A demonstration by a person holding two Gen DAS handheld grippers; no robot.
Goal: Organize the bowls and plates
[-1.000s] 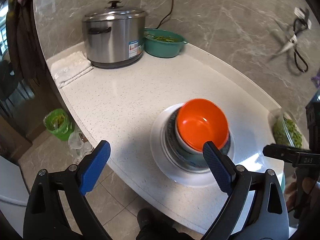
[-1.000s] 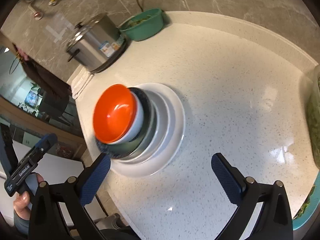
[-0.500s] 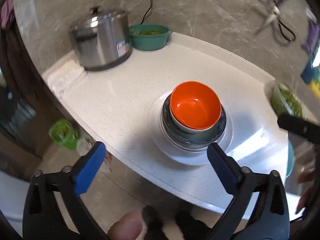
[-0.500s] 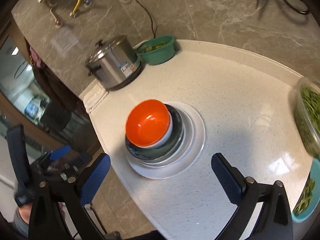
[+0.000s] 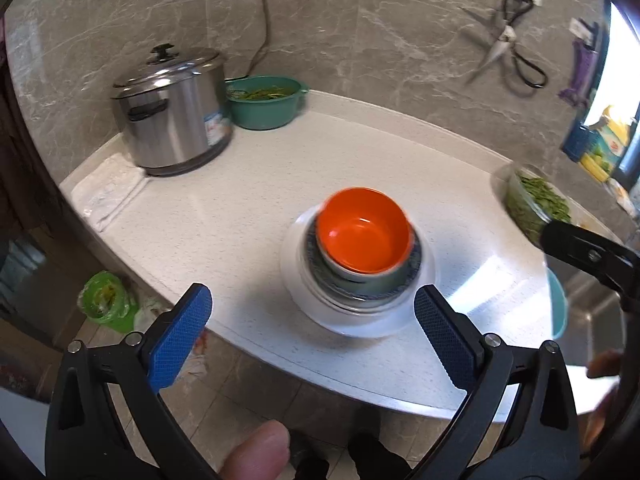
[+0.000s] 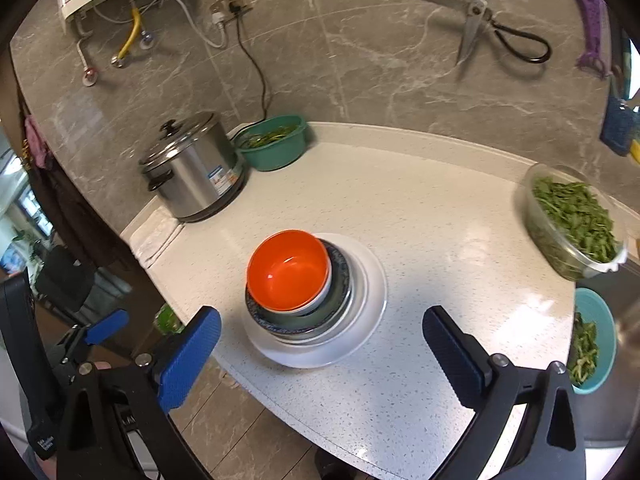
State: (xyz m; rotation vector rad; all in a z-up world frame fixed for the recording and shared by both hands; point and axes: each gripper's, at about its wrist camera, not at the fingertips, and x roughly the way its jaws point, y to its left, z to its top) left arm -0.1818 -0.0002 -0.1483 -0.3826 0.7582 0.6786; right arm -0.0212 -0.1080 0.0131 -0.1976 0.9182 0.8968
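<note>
An orange bowl [image 5: 365,230] sits on top of a stack: a blue-rimmed bowl [image 5: 404,286] under it and a large white plate [image 5: 356,326] at the bottom, on the white counter. The stack also shows in the right wrist view, with the orange bowl [image 6: 288,270] and the white plate [image 6: 360,340]. My left gripper [image 5: 312,330] is open and empty, held back off the counter's front edge, below the stack. My right gripper [image 6: 320,352] is open and empty, near the front edge by the stack.
A steel rice cooker [image 5: 172,114] and a green basin of vegetables [image 5: 264,102] stand at the back left. A folded white cloth [image 5: 108,196] lies at the left edge. A clear container of greens [image 6: 572,220] and a teal bowl [image 6: 592,340] stand at the right. Scissors [image 6: 480,20] hang on the wall.
Both grippers have pulled back and up from the stack, so it looks smaller and farther. The stack has not moved. Both stay open.
</note>
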